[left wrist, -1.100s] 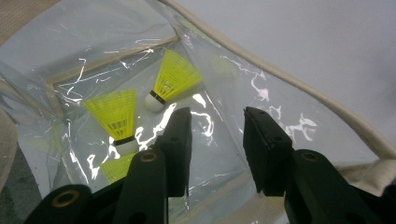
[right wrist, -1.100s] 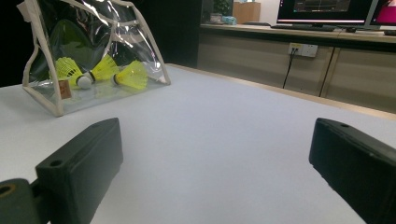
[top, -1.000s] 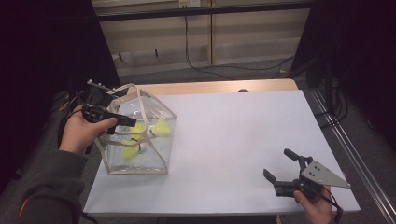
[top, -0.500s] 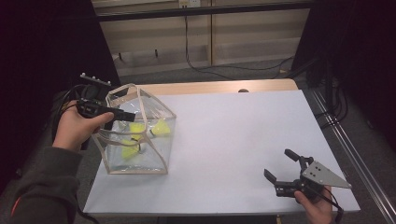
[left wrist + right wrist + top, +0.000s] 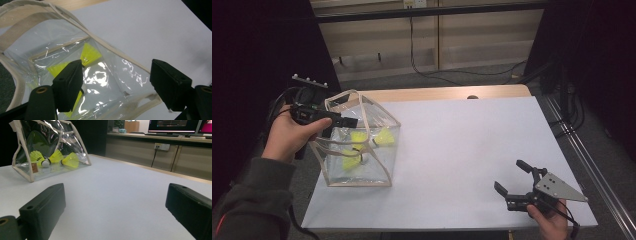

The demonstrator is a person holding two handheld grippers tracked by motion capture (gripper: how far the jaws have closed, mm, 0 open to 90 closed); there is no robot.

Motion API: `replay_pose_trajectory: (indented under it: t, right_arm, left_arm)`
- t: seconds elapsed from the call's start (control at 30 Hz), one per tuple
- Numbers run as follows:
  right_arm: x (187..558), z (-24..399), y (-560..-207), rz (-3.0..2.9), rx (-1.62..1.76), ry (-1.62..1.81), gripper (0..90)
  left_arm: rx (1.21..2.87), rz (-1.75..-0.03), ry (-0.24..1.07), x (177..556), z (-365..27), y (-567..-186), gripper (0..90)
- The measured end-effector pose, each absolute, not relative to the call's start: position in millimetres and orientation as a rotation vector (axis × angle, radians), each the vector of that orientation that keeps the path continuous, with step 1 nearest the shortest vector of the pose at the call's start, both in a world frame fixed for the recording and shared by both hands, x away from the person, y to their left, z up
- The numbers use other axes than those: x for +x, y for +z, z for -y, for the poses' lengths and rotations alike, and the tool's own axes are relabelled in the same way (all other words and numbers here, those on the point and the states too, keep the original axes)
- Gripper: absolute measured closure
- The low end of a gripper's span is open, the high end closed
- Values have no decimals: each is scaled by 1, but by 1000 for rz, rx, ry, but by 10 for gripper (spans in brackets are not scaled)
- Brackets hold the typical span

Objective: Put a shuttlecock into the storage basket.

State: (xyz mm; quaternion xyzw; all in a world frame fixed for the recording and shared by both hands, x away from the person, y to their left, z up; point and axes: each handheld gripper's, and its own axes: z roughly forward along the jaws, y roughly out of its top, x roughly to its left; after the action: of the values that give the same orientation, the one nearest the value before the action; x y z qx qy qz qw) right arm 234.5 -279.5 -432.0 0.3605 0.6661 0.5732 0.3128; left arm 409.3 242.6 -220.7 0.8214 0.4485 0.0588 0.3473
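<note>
Three yellow shuttlecocks (image 5: pixel 362 148) already lie in the clear bag (image 5: pixel 382 131) near the table's (image 5: pixel 462 145) left edge; my left gripper (image 5: pixel 349 121), jaws just opening, empty, above its rim; my right gripper (image 5: pixel 511 176) waits wide, empty

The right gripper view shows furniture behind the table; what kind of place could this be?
Probably a lab or office workroom set up for recording. Computer monitors stand on a long counter, a wall socket with a cable sits below, and the white table is a bare work surface.
</note>
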Motion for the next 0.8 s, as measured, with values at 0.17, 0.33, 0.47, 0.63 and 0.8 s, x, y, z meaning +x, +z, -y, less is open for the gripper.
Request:
replay_pose_trajectory:
  t: [0.17, 0.33, 0.47, 0.63, 0.8]
  right_arm:
    - [235, 279, -432, -1758, 953, 1515, 26]
    - [234, 279, -432, -1761, 949, 1512, 26]
    - [234, 278, -432, -1758, 956, 1515, 26]
    - [234, 278, -432, -1758, 948, 1513, 26]
    - [234, 278, -431, -1757, 947, 1512, 26]
  left_arm:
    - [2118, -1138, 163, 407, -243, -221, 191]
    - [2097, -1116, 173, 404, -243, -225, 138]
    - [2064, -1085, 169, 400, -243, -228, 108]
    - [2026, -1042, 181, 395, -243, -229, 95]
    - [2004, -1017, 176, 392, -243, -235, 82]
